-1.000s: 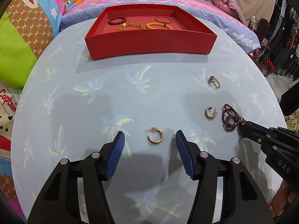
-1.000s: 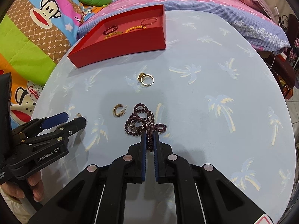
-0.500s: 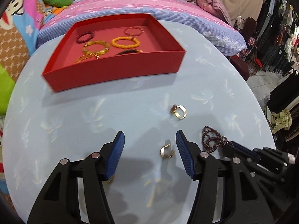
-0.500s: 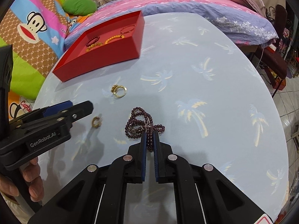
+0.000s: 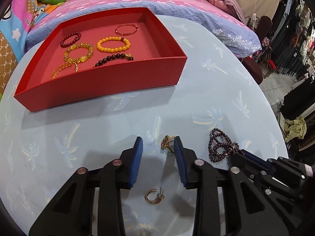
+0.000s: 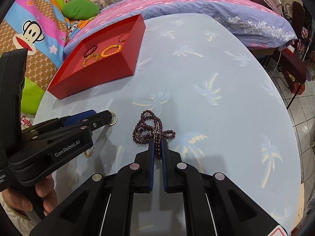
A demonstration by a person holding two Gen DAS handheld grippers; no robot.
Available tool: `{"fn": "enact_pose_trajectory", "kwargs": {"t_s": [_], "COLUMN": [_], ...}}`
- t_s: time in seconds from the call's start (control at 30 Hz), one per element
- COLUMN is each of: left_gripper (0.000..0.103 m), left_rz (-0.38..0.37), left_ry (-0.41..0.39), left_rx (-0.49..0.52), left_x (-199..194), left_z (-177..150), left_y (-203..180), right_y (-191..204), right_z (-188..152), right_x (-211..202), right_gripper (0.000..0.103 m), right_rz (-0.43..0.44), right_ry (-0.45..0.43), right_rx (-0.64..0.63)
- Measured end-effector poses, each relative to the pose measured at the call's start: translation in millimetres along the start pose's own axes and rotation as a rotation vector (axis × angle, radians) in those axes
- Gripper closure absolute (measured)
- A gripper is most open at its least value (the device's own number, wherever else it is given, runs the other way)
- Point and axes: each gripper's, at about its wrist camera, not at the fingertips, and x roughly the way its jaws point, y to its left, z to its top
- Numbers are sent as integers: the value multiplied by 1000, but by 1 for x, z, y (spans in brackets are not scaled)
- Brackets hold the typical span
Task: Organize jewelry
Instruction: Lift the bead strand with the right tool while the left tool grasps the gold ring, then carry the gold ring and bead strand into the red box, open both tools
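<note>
A red tray (image 5: pixel 110 86) (image 6: pixel 110 72) at the back of the round table holds several bead bracelets. My left gripper (image 5: pixel 158 143) is open, its fingers either side of a gold ring (image 5: pixel 167 143) that lies by the right finger; the ring also shows in the right wrist view (image 6: pixel 113 118). A gold hoop earring (image 5: pixel 154 195) lies on the cloth under the left gripper. My right gripper (image 6: pixel 157 144) is shut on a dark purple bead necklace (image 6: pixel 149 129) (image 5: pixel 220 147) that still rests on the table.
The table has a light blue palm-print cloth (image 6: pixel 206 98). A bed with a pink and purple cover (image 5: pixel 157 2) and cartoon pillows (image 6: pixel 33 29) lies behind it. The table edge drops to a tiled floor (image 6: pixel 303 127) on the right.
My left gripper has moved forward and right, past both hoop earrings, to the gold ring, and its jaws have narrowed. My right gripper stays shut on the necklace.
</note>
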Motion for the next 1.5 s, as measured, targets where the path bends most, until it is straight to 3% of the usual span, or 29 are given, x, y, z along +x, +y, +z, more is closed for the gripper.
{"fn": "enact_pose_trajectory", "kwargs": {"t_s": [0.17,0.77,1.17,1.5], "left_gripper": [94,94,94,94], "left_rz": [-7,-27,10,34], "left_ry": [0,-40,-137,-179], "left_rx": [24,13,-44,-65], "left_x": [1,-41,-72,-59], "left_z": [-1,2,50,109], "left_y": [-3,11,67,107], "right_y": [3,33,87,110], "right_z": [2,30,100,168], "right_x": [3,-27,-40,-16], "right_gripper": [96,97,99,99], "right_rz": [11,74,136,156], "right_ry": [1,-87,-203,-241], "right_rx": [-8,-46,-127,-129]}}
